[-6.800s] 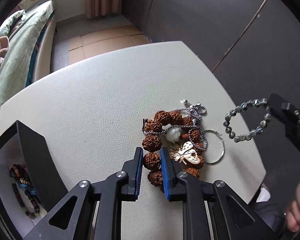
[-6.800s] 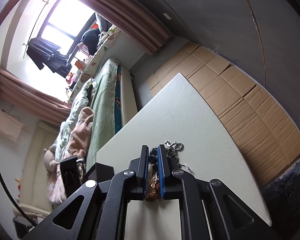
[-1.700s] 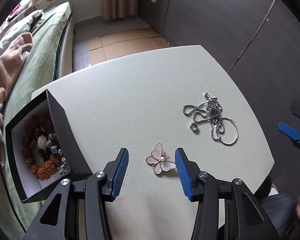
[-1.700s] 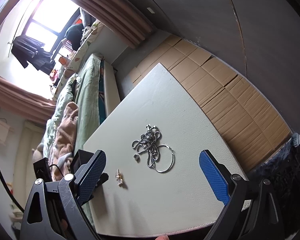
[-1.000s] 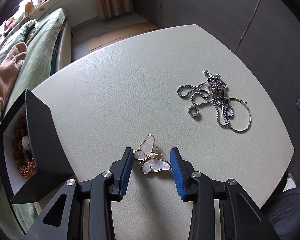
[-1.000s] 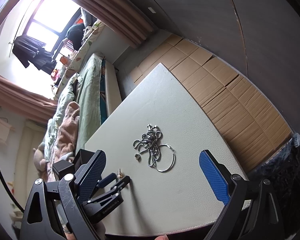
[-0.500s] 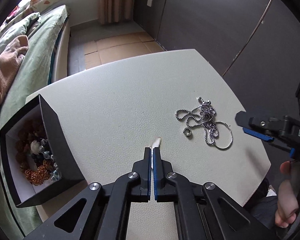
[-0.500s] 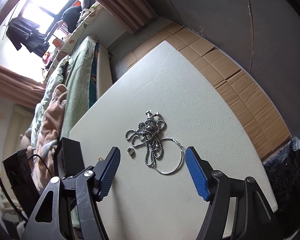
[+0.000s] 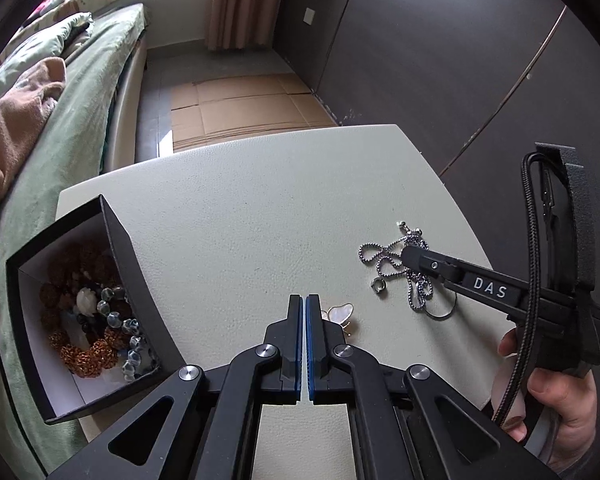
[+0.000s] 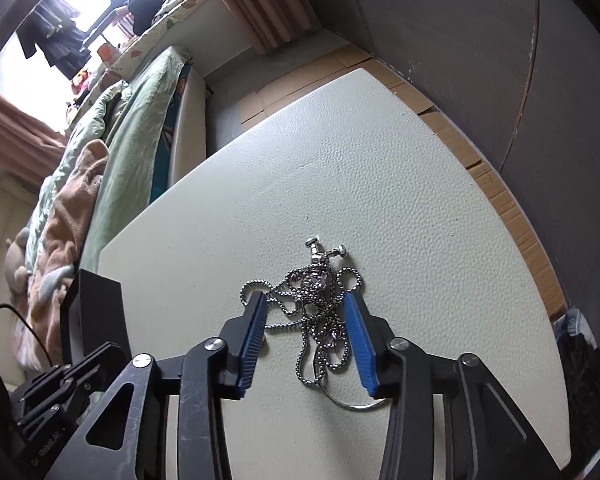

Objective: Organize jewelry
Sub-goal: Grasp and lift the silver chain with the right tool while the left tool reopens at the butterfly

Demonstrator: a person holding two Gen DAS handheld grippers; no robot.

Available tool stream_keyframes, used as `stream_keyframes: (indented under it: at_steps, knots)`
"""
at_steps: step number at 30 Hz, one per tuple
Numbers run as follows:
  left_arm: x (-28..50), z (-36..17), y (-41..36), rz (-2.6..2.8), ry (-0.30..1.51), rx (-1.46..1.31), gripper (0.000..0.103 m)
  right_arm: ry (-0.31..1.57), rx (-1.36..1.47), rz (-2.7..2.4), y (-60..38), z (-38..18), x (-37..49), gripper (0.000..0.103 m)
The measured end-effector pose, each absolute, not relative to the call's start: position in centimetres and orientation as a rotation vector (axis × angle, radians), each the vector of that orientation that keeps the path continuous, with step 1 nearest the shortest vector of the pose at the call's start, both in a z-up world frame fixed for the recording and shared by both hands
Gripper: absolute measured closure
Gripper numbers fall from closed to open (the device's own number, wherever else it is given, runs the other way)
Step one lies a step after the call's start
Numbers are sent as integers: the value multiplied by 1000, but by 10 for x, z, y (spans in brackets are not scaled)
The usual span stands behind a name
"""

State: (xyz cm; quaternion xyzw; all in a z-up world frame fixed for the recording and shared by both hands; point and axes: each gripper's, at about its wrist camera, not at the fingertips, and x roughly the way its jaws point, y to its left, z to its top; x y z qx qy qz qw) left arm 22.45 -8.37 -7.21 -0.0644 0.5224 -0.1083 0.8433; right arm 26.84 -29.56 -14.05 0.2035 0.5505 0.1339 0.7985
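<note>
Our right tool (image 10: pixel 305 334), open astride the tangled chain (image 10: pixel 314 308), should close low, while our left tool (image 9: pixel 303 328) sits closed beside the butterfly brooch (image 9: pixel 339 314).

Desk (image 9: pixel 240 216): carries all items. Box (image 9: pixel 140 288): at the desk's 9 o'clock edge, open; bracelets (image 9: pixel 88 328) lie heaped inside it. Butterfly brooch (image 9: pixel 338 316): on the desk at 6 o'clock, just beside the tip of the left hand-held gripper (image 9: pixel 303 304), on its 3 o'clock side. Chain necklace (image 10: pixel 316 312): tangled on the desk toward 3 o'clock, between the fingers of the right hand-held gripper (image 10: pixel 306 334). Small ring (image 9: pixel 379 287): beside the chain, on the brooch's side. Hoop (image 10: pixel 348 400): under the chain's near end. Bed (image 9: pixel 60 120): off the desk at 9 to 11 o'clock. Cardboard sheets (image 9: pixel 244 108): on the floor beyond the desk at 12 o'clock.
</note>
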Motion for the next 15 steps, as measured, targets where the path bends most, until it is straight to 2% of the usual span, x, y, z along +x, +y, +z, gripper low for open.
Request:
stream_keyframes:
  at_steps: [2, 3, 13, 14, 15]
  knots:
    - [226, -75, -83, -226, 1112, -145, 102, 1178, 440, 281, -299, -142, 268, 93]
    - [227, -76, -83, -226, 1118, -147, 102, 1180, 472, 293, -304, -143, 268, 95]
    - [226, -96, -105, -259, 1170, -121, 100, 1074, 655, 314, -351, -124, 244, 96]
    - [226, -98, -108, -263, 1174, -111, 98, 1062, 673, 312, -356, -122, 242, 96]
    - [226, -101, -111, -268, 1178, -102, 90, 1050, 693, 311, -361, -120, 239, 97]
